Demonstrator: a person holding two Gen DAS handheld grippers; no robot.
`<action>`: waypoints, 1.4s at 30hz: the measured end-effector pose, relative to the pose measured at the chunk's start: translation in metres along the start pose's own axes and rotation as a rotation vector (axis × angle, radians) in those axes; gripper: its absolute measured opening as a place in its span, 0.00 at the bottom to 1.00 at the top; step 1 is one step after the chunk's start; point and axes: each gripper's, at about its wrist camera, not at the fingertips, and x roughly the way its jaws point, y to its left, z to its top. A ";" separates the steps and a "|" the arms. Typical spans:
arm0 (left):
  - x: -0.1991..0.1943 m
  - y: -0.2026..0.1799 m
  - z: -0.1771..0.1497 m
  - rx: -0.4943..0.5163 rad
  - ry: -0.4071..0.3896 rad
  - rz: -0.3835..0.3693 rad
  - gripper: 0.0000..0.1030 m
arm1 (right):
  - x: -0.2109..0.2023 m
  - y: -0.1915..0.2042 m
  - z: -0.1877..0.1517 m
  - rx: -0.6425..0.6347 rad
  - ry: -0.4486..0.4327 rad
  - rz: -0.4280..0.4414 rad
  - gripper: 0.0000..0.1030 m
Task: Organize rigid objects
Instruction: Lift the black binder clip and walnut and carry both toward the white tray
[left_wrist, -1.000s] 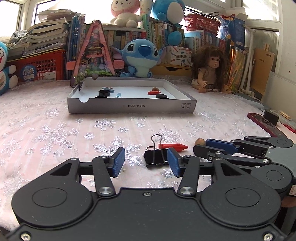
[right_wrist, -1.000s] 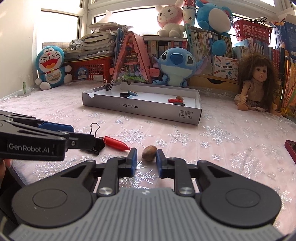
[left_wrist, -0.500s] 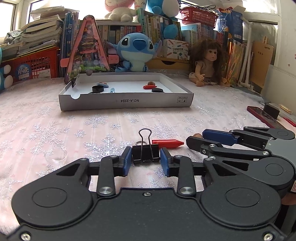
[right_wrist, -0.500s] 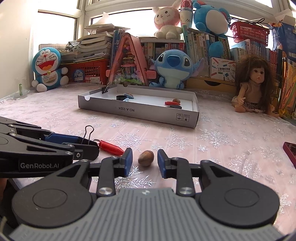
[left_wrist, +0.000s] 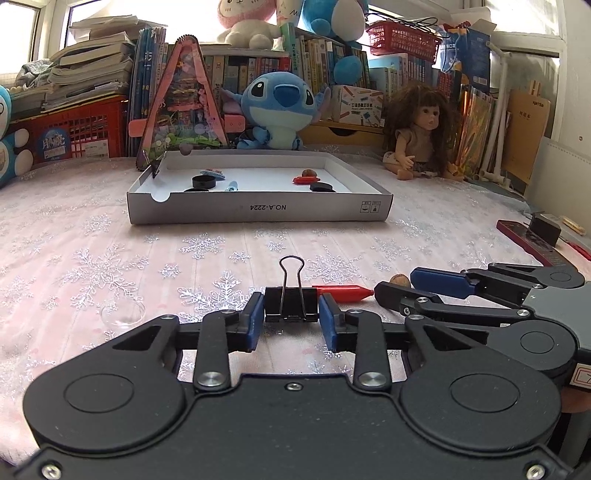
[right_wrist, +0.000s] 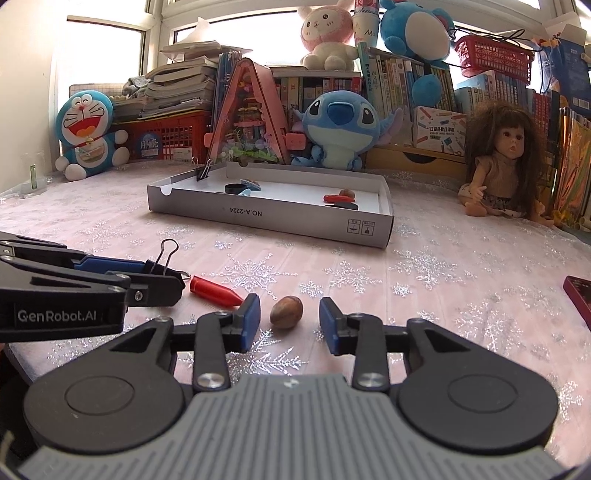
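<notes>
The task looks partly done: several small items already lie in the white tray, while on the counter the left gripper clamps the binder clip and the right gripper brackets the nut with jaws open, the red crayon untouched.

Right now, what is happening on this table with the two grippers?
A person is sorting small objects into the white tray. The left gripper has its jaws at both sides of a black binder clip on the table. The right gripper is open around a brown nut, not touching it. A red crayon lies between them, waiting.
</notes>
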 end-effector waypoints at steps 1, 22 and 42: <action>0.000 0.000 0.000 -0.001 0.000 0.000 0.29 | 0.000 0.000 0.000 -0.001 0.000 0.000 0.51; 0.008 0.001 -0.002 0.014 0.005 0.040 0.32 | 0.002 -0.001 -0.003 -0.001 -0.001 -0.060 0.44; 0.010 -0.004 -0.003 0.044 -0.013 0.063 0.32 | 0.002 0.005 -0.003 0.016 -0.005 -0.057 0.23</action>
